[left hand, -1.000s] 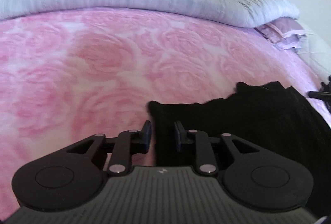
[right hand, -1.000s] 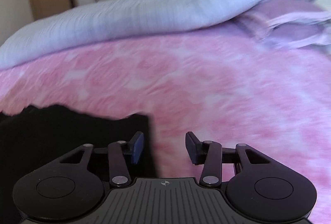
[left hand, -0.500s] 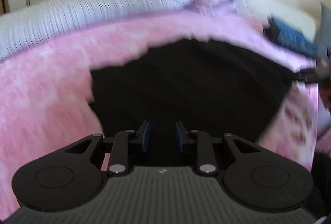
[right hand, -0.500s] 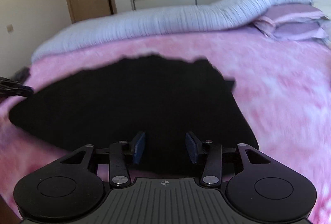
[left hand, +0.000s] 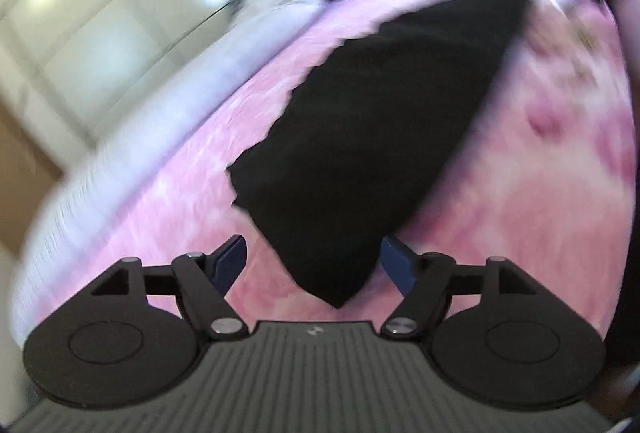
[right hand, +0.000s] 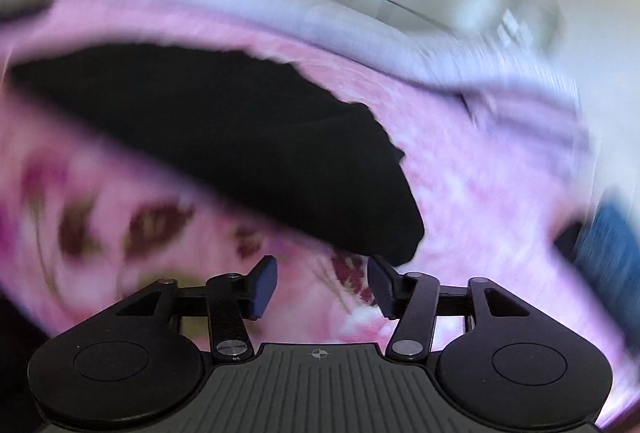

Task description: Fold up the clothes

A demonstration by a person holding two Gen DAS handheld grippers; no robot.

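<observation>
Left tongs [left hand: 313, 265], right tongs [right hand: 322, 288] — black linkages, silver screws, blue pads

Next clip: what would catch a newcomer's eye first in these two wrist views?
The black garment lies flat on the pink rose-patterned blanket, a dark wedge filling the middle of both views. The left gripper is opening, one corner of the cloth lying between its fingers. The right gripper is also opening, over bare blanket, the cloth's corner beside its right finger.

Both views motion-blurred; blue item [right hand: 608, 245] at right edge unidentifiable; wardrobe [left hand: 100, 17] smeared.
</observation>
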